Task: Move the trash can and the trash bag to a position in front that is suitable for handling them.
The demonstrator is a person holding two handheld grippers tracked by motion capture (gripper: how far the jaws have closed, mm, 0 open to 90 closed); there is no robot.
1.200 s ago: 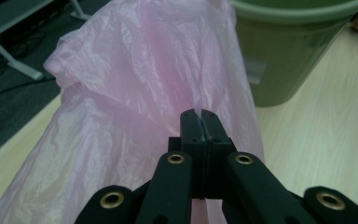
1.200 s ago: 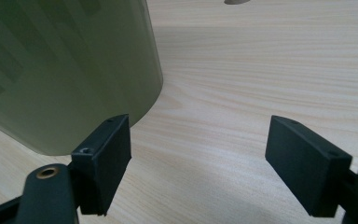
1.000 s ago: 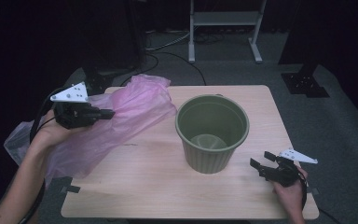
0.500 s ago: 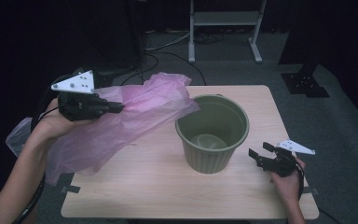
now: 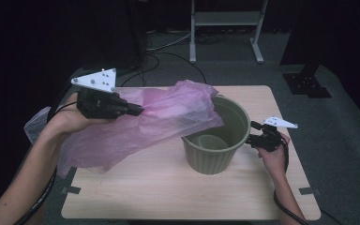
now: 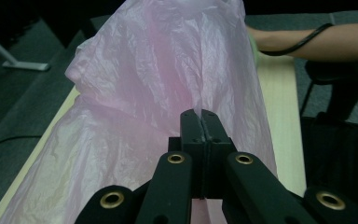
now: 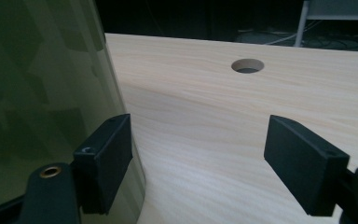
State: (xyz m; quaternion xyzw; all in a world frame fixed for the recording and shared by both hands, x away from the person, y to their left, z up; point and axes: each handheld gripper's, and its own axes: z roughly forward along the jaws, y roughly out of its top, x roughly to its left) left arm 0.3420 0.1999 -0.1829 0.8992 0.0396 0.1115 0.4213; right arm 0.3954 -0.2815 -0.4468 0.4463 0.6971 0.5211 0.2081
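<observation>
The pink plastic bag (image 5: 145,126) hangs in the air over the left half of the table (image 5: 168,197), its far end draped onto the near-left rim of the green ribbed bin (image 5: 213,150), its lower folds trailing down toward the tabletop's left edge. It looks thin, limp and nearly weightless — a film that will sag, cling to itself and slide through a loose pinch, so it is best taken at a bunched edge or at the mouth's hem, not in the middle of a sheet. The left gripper (image 5: 133,110) has just such a hold: in the left gripper view its jaws are pressed together with a fold of the film caught between the pads (image 6: 205,135). The right gripper (image 5: 253,139) sits low at the bin's right side; in the right gripper view its jaws stand wide apart with nothing between them, the left pad (image 7: 105,161) just beside or touching the bin wall. The bin looks stiff and light, likely to skid or tip if the bag tugs on it, so steadying it seems wise. Behind the table, a grey metal stand (image 5: 225,28) and floor cables (image 5: 164,51) lie well clear — only the bag's own slack folds get in the way.
</observation>
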